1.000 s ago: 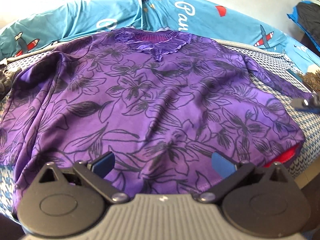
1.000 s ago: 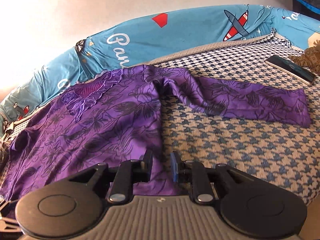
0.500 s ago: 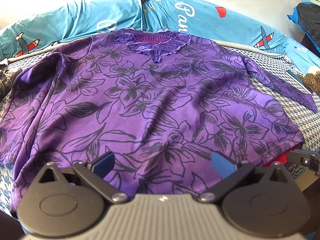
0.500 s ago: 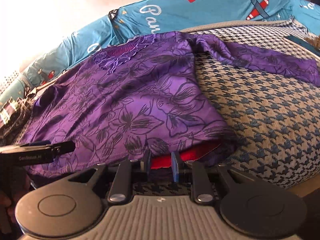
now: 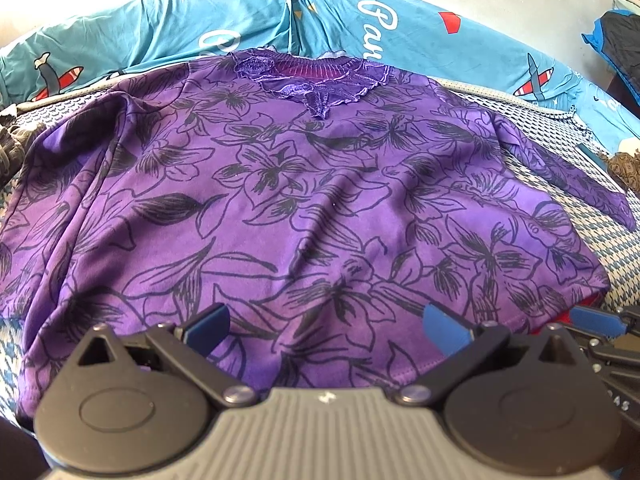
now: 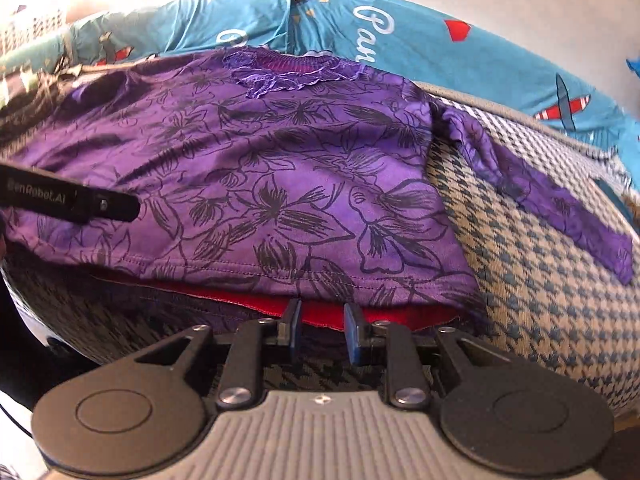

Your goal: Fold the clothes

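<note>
A purple long-sleeved top with a black flower print (image 5: 300,200) lies spread face up on the bed, lace neckline at the far side. Its right sleeve (image 6: 540,200) stretches out over the checked cover. My left gripper (image 5: 326,322) hovers open and wide over the near hem. My right gripper (image 6: 324,324) is at the hem's right corner (image 6: 400,284), its jaws narrow and opening. The red inner layer (image 6: 400,314) shows in the gap between them, and the pads do not press on it. A right finger (image 5: 596,320) shows beside the left gripper.
A blue-and-white houndstooth cover (image 6: 540,300) lies under the top. Teal printed pillows (image 5: 400,28) line the far side against a pale wall. A brown patterned item (image 5: 624,168) sits at the right, dark clothes (image 5: 620,40) at the upper right.
My right gripper has swung from beside the sleeve to the hem's right corner, rolling level, and its jaws stand slightly wider. The left gripper has stayed put.
</note>
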